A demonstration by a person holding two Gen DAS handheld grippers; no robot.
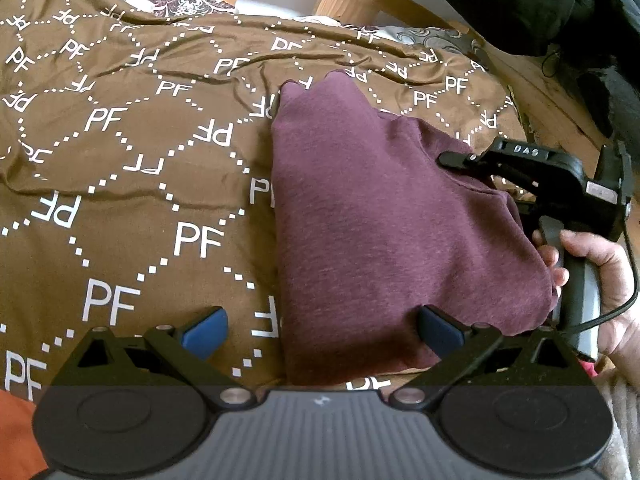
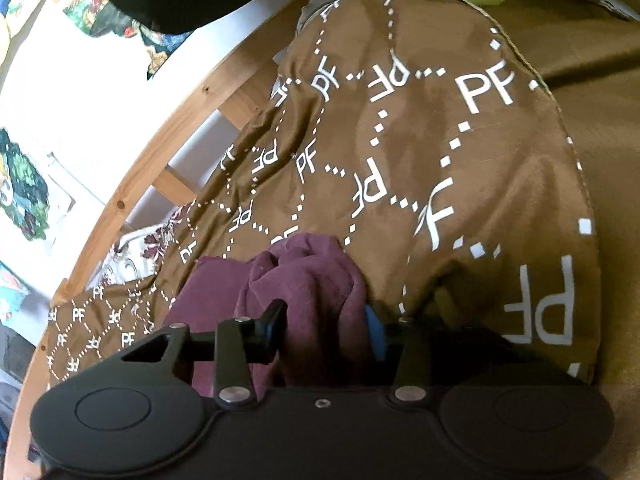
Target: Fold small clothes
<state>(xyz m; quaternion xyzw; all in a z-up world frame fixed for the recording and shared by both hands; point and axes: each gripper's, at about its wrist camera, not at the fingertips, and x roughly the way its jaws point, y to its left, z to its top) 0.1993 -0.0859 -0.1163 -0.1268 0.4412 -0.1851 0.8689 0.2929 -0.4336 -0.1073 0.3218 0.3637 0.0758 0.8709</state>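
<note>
A brown bedspread (image 1: pixel 120 184) printed with white "PF" letters covers the bed, with a wooden headboard rail (image 1: pixel 352 4) at twelve o'clock and a dark bundle (image 1: pixel 520 0) at one o'clock. The maroon garment (image 1: pixel 384 232) lies partly folded at centre. The left gripper (image 1: pixel 322 330) hovers at six o'clock, jaws wide and empty. The right gripper (image 2: pixel 326 330), gripped by a bare hand (image 1: pixel 600 280) at three o'clock, pinches bunched maroon cloth at the garment's edge.

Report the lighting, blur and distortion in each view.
Left wrist: even daylight, strong fisheye bending of the brown PF-printed bedspread, maroon knit garment sharp. Right wrist: white wall overexposed, maroon fabric bunched at the right gripper in dim shadow.
</note>
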